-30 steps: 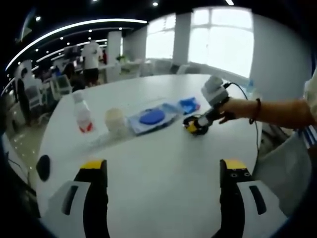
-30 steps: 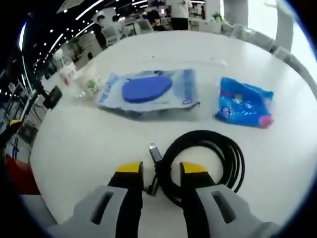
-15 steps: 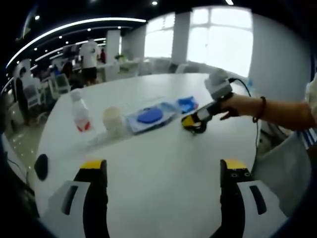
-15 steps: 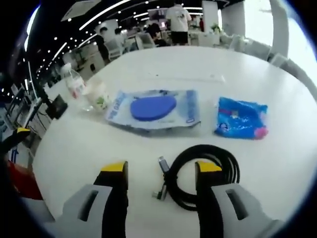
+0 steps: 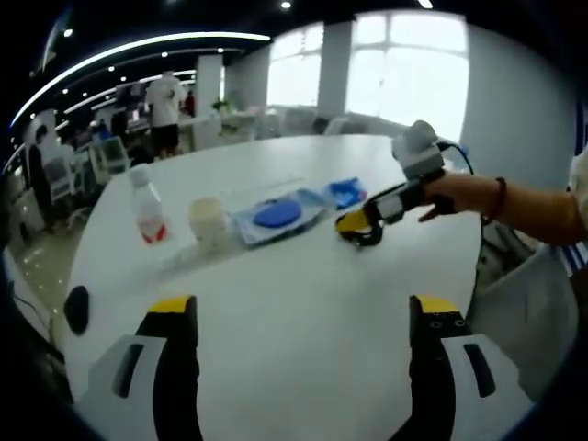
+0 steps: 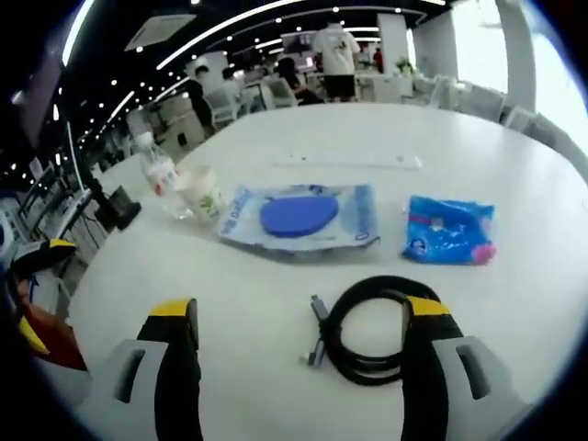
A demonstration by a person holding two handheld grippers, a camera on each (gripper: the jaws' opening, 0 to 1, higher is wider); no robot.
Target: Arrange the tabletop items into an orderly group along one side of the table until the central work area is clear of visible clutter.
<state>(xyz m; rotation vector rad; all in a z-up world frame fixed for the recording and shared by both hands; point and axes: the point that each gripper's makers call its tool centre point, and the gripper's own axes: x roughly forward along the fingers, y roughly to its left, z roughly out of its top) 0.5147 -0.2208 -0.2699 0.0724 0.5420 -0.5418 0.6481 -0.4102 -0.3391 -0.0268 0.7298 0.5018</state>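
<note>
Coiled black cable [image 6: 378,329] is seen low and centre in the right gripper view, lying free on the white table [image 6: 276,276] between the widely spread jaws of the right gripper [image 6: 299,317]. Wide-spread jaws are also shown on the left gripper [image 5: 303,312], nothing held.

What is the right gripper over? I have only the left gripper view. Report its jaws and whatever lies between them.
Observer: The right gripper has its jaws wide open over a coiled black cable that lies flat on the white table. It grips nothing.
Operator: Give me the cable's loose end and what lies beyond the coil.
Observer: In the right gripper view, a plug sticks out of the coil toward the left jaw. Beyond the coil, apart from it, lies a small blue packet.
</note>
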